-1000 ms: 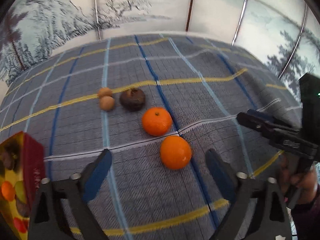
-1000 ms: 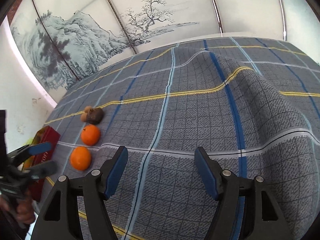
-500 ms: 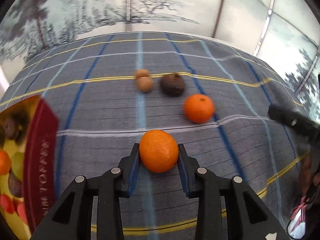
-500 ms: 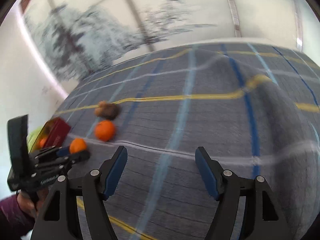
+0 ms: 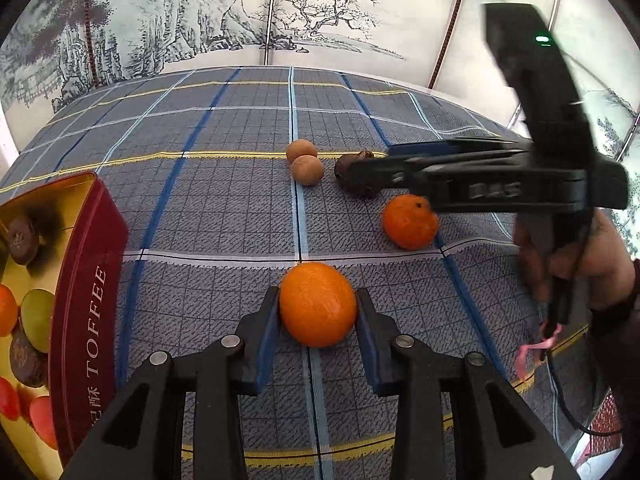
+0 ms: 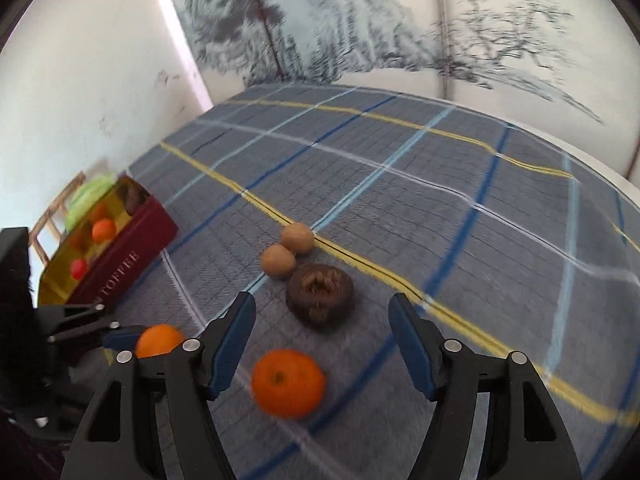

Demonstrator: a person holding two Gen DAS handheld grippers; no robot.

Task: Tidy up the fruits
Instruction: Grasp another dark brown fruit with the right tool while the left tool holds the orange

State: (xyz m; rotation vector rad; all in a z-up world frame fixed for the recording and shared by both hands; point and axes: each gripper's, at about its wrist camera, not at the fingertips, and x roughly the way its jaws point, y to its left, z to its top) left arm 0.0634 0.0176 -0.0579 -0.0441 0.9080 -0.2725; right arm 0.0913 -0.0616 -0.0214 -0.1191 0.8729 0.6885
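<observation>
My left gripper [image 5: 318, 300] is shut on an orange [image 5: 318, 304] that rests on the checked cloth [image 5: 224, 216]; the same orange [image 6: 158, 340] shows at the lower left of the right wrist view. My right gripper [image 6: 320, 306] hangs over the other fruit with its jaws closing. A dark brown fruit [image 6: 320, 298] lies at its tips, untouched by the pads. A second orange [image 6: 288, 382] sits nearer, below the fingers. Two small tan fruits [image 6: 278, 261] [image 6: 297, 239] lie just beyond. In the left wrist view the right gripper [image 5: 368, 164] reaches in from the right.
An open red toffee tin [image 5: 80, 280] with a gold inside stands at the left and holds several fruits. A painted screen [image 5: 320, 20] backs the cloth-covered table. A person's hand [image 5: 580, 256] grips the right tool.
My left gripper has shut on the near orange. The right gripper has swung left across the cloth and rolled, and now hangs over the dark fruit and second orange.
</observation>
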